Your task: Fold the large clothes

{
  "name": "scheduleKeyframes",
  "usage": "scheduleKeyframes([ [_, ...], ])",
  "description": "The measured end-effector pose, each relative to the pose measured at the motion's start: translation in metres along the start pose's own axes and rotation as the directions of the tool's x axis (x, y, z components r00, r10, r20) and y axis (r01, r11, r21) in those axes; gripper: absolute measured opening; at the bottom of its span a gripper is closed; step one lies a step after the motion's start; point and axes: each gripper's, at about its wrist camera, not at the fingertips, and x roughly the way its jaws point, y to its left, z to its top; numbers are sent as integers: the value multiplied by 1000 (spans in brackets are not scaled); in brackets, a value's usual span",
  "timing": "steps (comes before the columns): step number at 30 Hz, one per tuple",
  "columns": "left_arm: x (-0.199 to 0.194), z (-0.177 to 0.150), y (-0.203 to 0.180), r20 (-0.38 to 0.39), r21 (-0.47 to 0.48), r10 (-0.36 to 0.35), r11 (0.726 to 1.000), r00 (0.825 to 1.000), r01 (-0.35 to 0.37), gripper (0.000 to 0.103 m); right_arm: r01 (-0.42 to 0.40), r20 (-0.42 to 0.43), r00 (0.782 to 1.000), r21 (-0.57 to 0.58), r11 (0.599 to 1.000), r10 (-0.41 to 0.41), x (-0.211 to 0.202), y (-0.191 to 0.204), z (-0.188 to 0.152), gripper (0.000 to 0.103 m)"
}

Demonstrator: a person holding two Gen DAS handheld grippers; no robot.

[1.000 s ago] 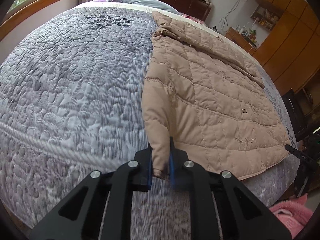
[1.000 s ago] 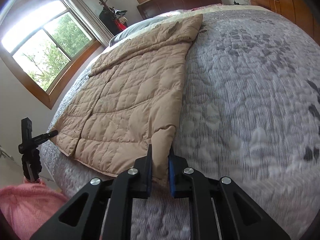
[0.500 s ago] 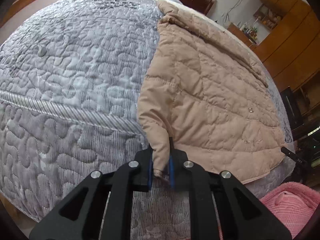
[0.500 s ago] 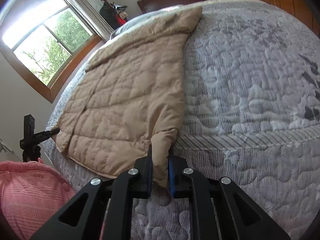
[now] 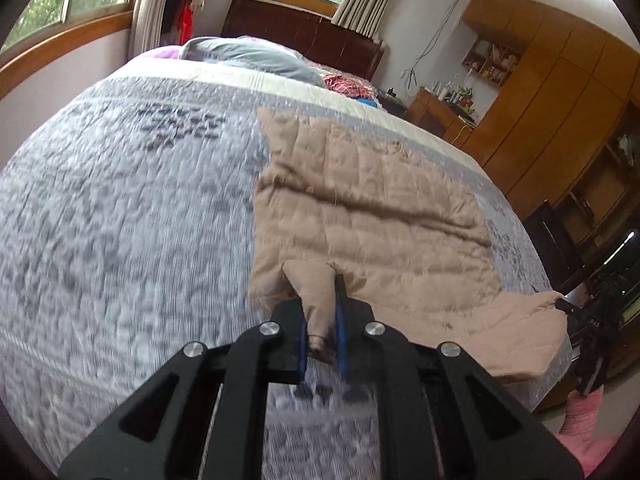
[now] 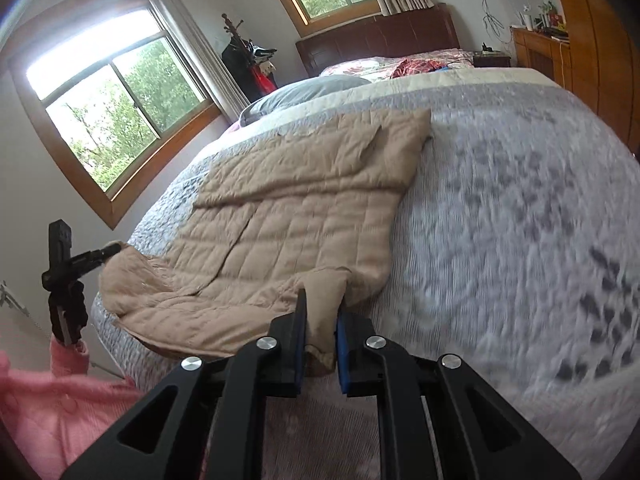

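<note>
Bedspread (image 5: pixel 120 220) open left; grippers (image 5: pixel 320 312) pinch jacket (image 5: pixel 368 216) hem.

A tan quilted jacket (image 5: pixel 372 216) with square stitching lies on a bedspread (image 5: pixel 120 220) patterned in grey and white pebble shapes, with a cream band near the top. A grey pillow (image 5: pixel 248 56) sits before a dark brown headboard (image 5: pixel 304 36). The grippers are black with blue pads (image 6: pixel 342 344). Wardrobe doors (image 5: pixel 560 120) are honey-coloured wood. A pink garment (image 6: pixel 48 400) shows at one edge.

Black gripper (image 5: pixel 322 316), blue pads, silver screws; pink sleeve (image 6: pixel 48 400), likely.
</note>
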Motion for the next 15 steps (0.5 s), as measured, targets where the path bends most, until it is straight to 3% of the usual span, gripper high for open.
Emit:
scheduleKeyframes([
  [15, 99, 152, 4, 47, -28, 55, 998, 997, -54, 9, 13, -32, 999, 71, 997, -11, 68, -34, 163, 12],
])
